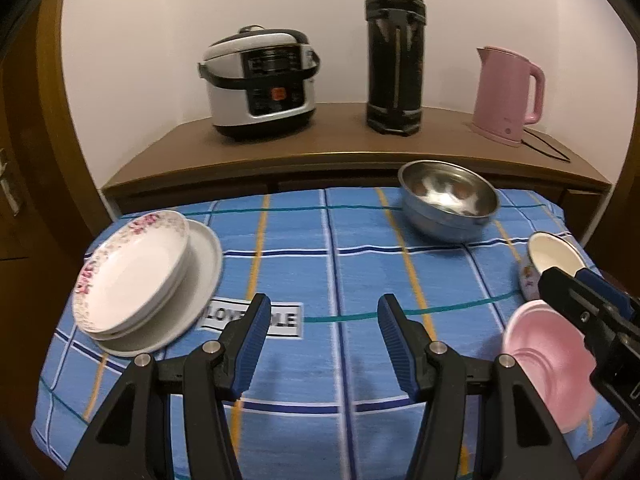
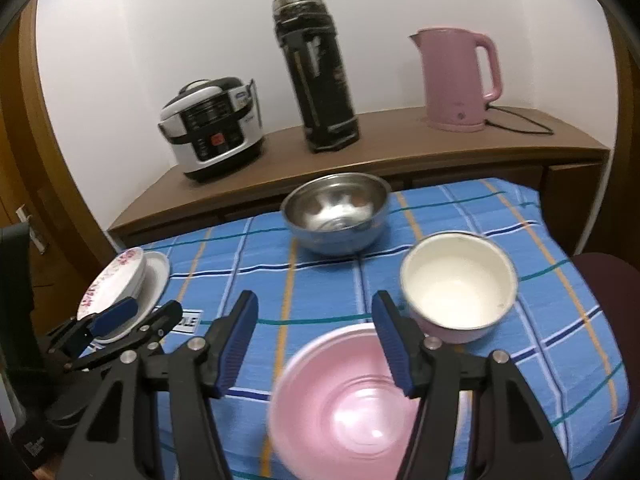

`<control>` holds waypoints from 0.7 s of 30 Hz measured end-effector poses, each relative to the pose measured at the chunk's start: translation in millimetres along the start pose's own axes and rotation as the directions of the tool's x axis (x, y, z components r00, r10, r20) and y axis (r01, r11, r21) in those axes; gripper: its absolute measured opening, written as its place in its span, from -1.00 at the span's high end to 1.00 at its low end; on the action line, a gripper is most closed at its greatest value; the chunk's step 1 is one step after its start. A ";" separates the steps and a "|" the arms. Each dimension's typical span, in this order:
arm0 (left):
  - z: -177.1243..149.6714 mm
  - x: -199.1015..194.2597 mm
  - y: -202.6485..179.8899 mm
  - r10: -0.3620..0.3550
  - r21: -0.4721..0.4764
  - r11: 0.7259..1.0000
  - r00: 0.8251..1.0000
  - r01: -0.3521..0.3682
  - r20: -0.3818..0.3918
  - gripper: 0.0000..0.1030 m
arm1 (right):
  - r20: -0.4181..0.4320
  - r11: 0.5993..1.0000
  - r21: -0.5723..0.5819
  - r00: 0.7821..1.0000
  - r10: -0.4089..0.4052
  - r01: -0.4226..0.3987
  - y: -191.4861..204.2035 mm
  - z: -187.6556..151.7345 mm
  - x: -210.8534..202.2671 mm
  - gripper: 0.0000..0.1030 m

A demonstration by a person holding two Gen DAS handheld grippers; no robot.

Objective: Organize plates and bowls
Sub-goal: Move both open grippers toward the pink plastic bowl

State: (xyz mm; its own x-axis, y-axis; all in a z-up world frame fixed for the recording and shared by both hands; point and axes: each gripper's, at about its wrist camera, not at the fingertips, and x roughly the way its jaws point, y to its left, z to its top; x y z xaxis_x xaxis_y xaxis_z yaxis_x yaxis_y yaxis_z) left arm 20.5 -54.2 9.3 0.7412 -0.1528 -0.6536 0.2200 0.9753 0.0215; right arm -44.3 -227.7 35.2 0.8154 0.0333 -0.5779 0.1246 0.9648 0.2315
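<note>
On the left of the blue checked tablecloth [image 1: 320, 248], a floral-rimmed deep plate [image 1: 132, 276] lies stacked on a plain white plate [image 1: 202, 276]. A steel bowl [image 2: 336, 216] stands at the back. To its right is a white enamel bowl [image 2: 458, 284], and a pink bowl [image 2: 344, 400] lies near the front edge. My left gripper [image 1: 324, 320] hangs open over bare cloth, right of the plates, with nothing between its fingers. My right gripper [image 2: 316, 320] is open above the pink bowl's far rim, and its right finger overlaps that rim in the view. The pads do not press on the bowl.
A wooden sideboard [image 1: 340, 148] behind the table carries a rice cooker [image 1: 260, 84], a tall dark flask [image 1: 394, 52] and a pink kettle [image 1: 508, 92] with its cord. A dark chair seat [image 2: 604, 280] stands at the table's right. A door is at the far left.
</note>
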 end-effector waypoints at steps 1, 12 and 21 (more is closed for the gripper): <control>0.1 -0.1 -3.8 -0.006 0.004 1.000 1.000 0.006 0.000 -0.14 | 0.002 1.000 0.002 1.000 -0.006 0.006 -3.5 0.0 -2.3 -0.15; 0.8 -1.0 -45.3 -0.089 0.054 0.995 0.996 0.089 -0.009 -0.13 | 0.001 0.993 0.060 0.995 -0.098 0.098 -69.9 -3.9 -25.7 0.25; 1.5 0.0 -71.3 -0.111 0.096 0.989 0.994 0.111 -0.011 -0.13 | -0.006 0.991 0.089 0.995 -0.098 0.098 -100.7 -11.5 -31.3 0.35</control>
State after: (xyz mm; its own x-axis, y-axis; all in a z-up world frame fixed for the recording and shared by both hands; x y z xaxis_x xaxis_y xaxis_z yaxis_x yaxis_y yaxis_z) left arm 5.8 -124.0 8.9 0.7054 -0.2580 -0.6602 0.3611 0.9323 0.0215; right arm -88.9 -322.9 21.0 0.7960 -0.0598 -0.6024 0.2537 0.9364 0.2423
